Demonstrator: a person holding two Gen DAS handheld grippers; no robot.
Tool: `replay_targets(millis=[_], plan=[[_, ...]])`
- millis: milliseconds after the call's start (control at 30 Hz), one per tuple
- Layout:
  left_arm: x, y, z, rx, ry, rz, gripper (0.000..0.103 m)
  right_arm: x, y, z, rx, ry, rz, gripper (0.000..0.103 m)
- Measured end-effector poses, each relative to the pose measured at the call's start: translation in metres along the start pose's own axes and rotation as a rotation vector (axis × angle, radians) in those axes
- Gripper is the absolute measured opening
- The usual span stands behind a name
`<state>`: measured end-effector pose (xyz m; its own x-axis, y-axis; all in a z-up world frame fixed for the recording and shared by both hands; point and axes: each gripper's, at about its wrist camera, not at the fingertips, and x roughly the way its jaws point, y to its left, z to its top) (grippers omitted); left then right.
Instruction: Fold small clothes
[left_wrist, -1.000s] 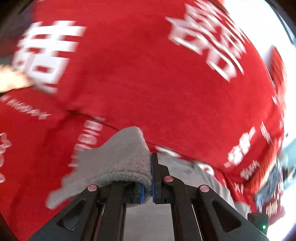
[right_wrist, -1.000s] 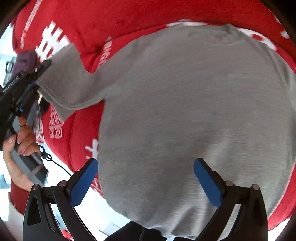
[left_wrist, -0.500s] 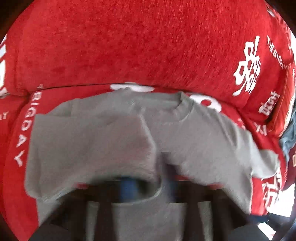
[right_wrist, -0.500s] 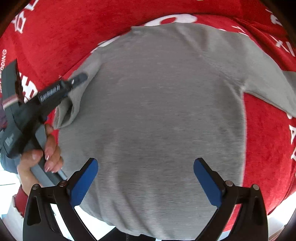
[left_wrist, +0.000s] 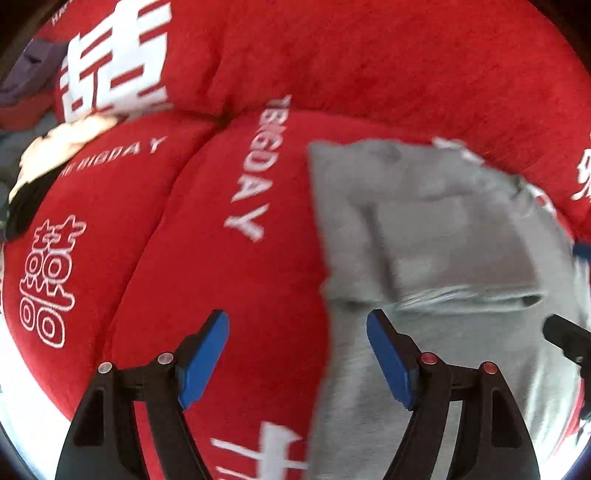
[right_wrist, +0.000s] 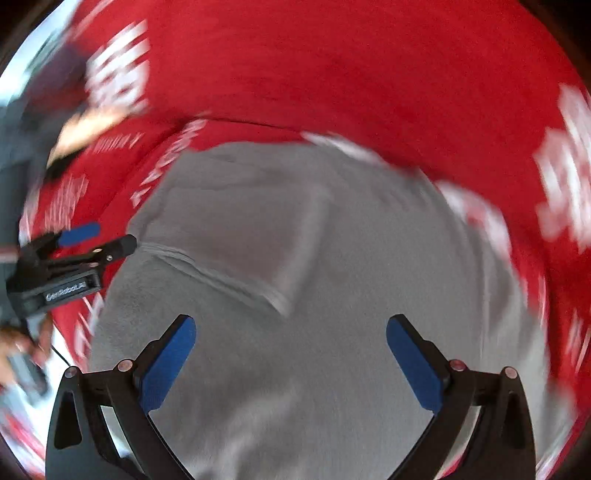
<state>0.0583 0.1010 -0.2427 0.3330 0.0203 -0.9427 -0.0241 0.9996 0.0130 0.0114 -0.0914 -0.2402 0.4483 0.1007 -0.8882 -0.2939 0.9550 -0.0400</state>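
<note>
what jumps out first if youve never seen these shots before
A grey T-shirt lies across a bright red sofa cover printed with large white characters; one sleeve is folded in over its body. Both the left gripper and the right gripper hover open over it, gripping nothing.

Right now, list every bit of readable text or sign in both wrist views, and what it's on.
"BIGDAY" on the red sofa cover, running down the seat cushion.
"BIGDA Y", first letters unclear, on the neighbouring cushion.
White double-happiness sign, outlined, on that cushion's front; a solid one on the backrest.
"GenRobot.AI" on the left claw's body, slightly blurred.
Other white prints on the cover are too blurred to read.
The grey T-shirt shows no text.
</note>
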Motion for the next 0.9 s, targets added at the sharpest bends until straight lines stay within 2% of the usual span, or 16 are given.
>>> replay_targets(millis=[67, 167, 233, 267, 300, 400, 467, 533, 633, 667, 733, 767, 800, 833, 900], plan=[[0.007, 0.004, -0.001, 0.004, 0.004, 0.004, 0.078, 0.017, 0.033, 0.016, -0.190, -0.009, -0.046, 0.102], [0.015, 0.005, 0.001, -0.012, 0.007, -0.024, 0.078, 0.045, 0.065, 0.028, -0.369, 0.002, -0.100, 0.098], [0.019, 0.001, 0.005, -0.018, -0.002, -0.017, 0.078, 0.066, 0.075, 0.032, -0.437, 0.033, -0.149, 0.073], [0.020, 0.001, 0.007, -0.024, -0.002, -0.017, 0.078, 0.072, 0.074, 0.034, -0.437, 0.052, -0.132, 0.044], [0.021, 0.001, 0.009, -0.033, -0.003, -0.020, 0.078, 0.069, 0.066, 0.039, -0.379, 0.047, -0.056, 0.021], [0.025, 0.004, 0.013, -0.054, 0.003, -0.028, 0.078, 0.049, 0.036, 0.053, -0.171, -0.021, -0.029, 0.013], [0.026, 0.004, 0.013, -0.049, 0.005, -0.029, 0.078, 0.035, 0.003, 0.054, 0.001, -0.058, -0.011, 0.012], [0.026, 0.003, 0.014, -0.037, 0.006, -0.027, 0.078, 0.022, -0.046, 0.046, 0.255, -0.093, 0.021, 0.012], [0.027, 0.003, 0.014, -0.036, 0.011, -0.027, 0.078, 0.025, -0.114, 0.017, 0.580, -0.068, 0.092, 0.012], [0.027, 0.004, 0.014, -0.039, 0.012, -0.027, 0.078, 0.026, -0.127, 0.006, 0.651, -0.058, 0.114, 0.016], [0.026, 0.004, 0.014, -0.045, 0.018, -0.026, 0.078, 0.029, -0.151, -0.015, 0.767, -0.047, 0.176, 0.016], [0.026, 0.005, 0.014, -0.048, 0.021, -0.025, 0.078, 0.031, -0.159, -0.023, 0.810, -0.040, 0.211, 0.030], [0.025, 0.006, 0.013, -0.051, 0.026, -0.024, 0.078, 0.033, -0.167, -0.030, 0.859, -0.032, 0.239, 0.058], [0.023, 0.006, 0.013, -0.054, 0.031, -0.024, 0.078, 0.033, -0.172, -0.036, 0.897, -0.034, 0.253, 0.068], [0.017, 0.008, 0.011, -0.053, 0.032, -0.018, 0.078, 0.033, -0.182, -0.046, 0.969, -0.072, 0.317, 0.072]])
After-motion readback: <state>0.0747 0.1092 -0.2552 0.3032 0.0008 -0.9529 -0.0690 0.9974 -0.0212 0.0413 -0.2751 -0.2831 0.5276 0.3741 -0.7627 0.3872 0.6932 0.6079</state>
